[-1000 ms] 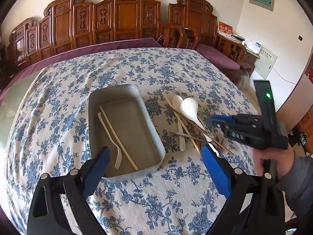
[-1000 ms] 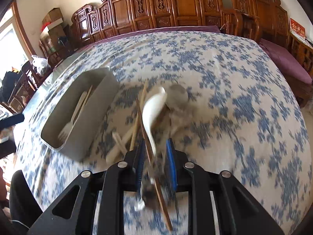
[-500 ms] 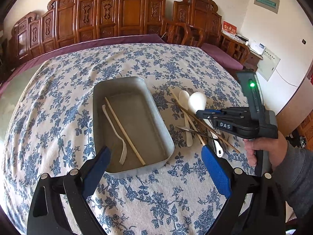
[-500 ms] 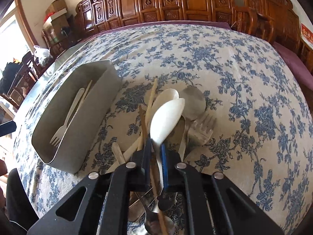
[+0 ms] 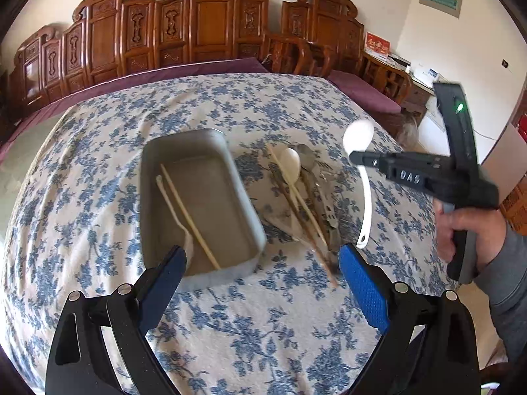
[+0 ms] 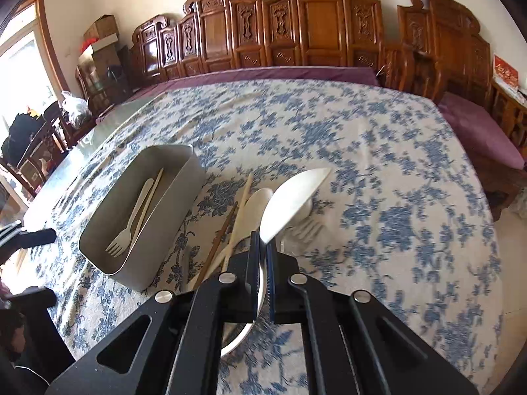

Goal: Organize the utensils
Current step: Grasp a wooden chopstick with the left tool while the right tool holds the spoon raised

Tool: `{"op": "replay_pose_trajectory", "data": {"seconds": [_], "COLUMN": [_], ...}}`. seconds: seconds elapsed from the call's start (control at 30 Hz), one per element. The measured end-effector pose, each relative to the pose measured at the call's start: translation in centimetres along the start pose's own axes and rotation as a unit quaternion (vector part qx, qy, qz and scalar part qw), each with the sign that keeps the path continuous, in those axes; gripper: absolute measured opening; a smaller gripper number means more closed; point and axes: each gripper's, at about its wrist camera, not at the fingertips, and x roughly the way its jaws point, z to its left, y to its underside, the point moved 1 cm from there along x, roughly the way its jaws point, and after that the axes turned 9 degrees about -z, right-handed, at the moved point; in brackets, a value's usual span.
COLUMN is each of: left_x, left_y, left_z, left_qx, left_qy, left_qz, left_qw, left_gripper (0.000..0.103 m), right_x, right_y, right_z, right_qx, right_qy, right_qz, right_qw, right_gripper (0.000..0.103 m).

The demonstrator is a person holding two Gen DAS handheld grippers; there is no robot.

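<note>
Nearest, the left gripper (image 5: 260, 263) is held spread and empty, low over the near edge of the cloth (image 5: 247, 329), its blue pads framing the tray's near end. Just right of it and higher, the right gripper (image 6: 262, 263) is pressed together on the white spoon (image 6: 290, 204), pinched at the neck below the bowl; the spoon is lifted clear of the cloth, bowl up and away, handle hanging down toward the holder. From that grip the tray (image 6: 171, 197) lies to the left and slightly farther, its long axis running near to far, roughly parallel to the spoon, so a leftward carry is judged to be what the next move calls for. The right gripper is the nearer one to the load; the left is nearer the tray. A pale fork (image 6: 131, 223) and one chopstick (image 6: 148, 204) are already laid lengthwise in the tray. Between tray and spoon, a pile (image 5: 306, 197) of spoons, chopsticks and forks is left on the cloth. Beyond, the blue-flowered cloth gives way to a purple edge, then carved wooden chairs (image 6: 296, 26) along a pale wall.
</note>
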Motion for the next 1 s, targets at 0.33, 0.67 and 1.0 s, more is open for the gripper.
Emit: {"op": "replay_pose_trajectory", "data": {"seconds": [0.33, 0.67, 1.0], "left_x": [2.8, 6.9, 9.9], "left_y": [2.4, 3.7, 4.4], "left_z": [-4.3, -5.4, -4.8], "left_qx": [0.038, 0.013, -0.022], "left_qy": [0.015, 0.034, 0.035], "left_qz": [0.035, 0.088, 0.122], "left_qw": [0.9985, 0.9954, 0.9916], "left_gripper": [0.084, 0.055, 0.031], "right_x": [-4.3, -5.2, -6.0], "right_y": [3.7, 6.6, 6.4], "right_z": [-1.4, -2.0, -2.8], "right_qx": [-0.006, 0.001, 0.013], "right_qy": [0.017, 0.013, 0.012], "right_qz": [0.006, 0.013, 0.01], "right_qw": [1.0, 1.0, 1.0], "right_gripper": [0.005, 0.005, 0.005]}}
